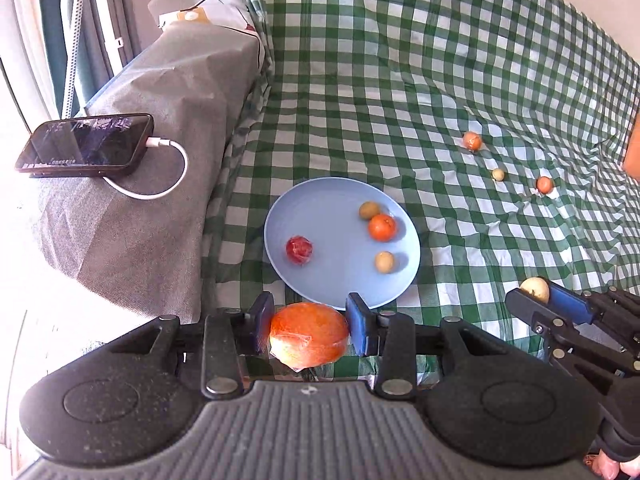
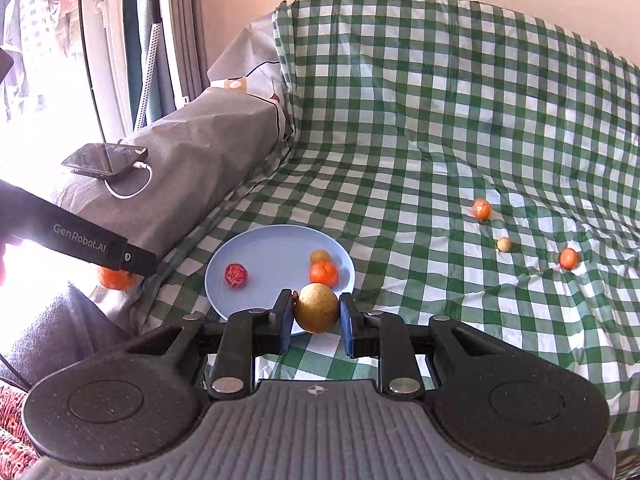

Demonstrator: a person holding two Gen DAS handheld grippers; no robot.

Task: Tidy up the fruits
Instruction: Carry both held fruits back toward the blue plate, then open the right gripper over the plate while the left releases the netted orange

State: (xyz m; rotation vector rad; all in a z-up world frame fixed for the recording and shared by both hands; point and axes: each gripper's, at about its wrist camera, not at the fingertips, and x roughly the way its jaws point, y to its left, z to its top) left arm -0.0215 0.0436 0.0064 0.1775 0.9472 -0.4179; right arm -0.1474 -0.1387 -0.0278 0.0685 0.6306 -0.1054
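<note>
A green-checked cloth (image 1: 460, 80) is covering the surface and rising up the back; a phone (image 1: 86, 146) is charging on the grey cover (image 1: 140, 220) beside a bright window; the left gripper (image 1: 308, 322) is clamping a wrapped orange fruit (image 1: 308, 336) near the blue plate (image 1: 332, 280); the right gripper (image 2: 314, 312) is squeezing a yellow-brown fruit (image 2: 316, 308) at the plate's rim.

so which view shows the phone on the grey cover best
The left wrist view: the phone is large and close there, with its dark cracked-looking screen and white cable plugged in. In the right wrist view the phone is smaller and farther off, seen at a flatter angle, though still unobstructed.
</note>
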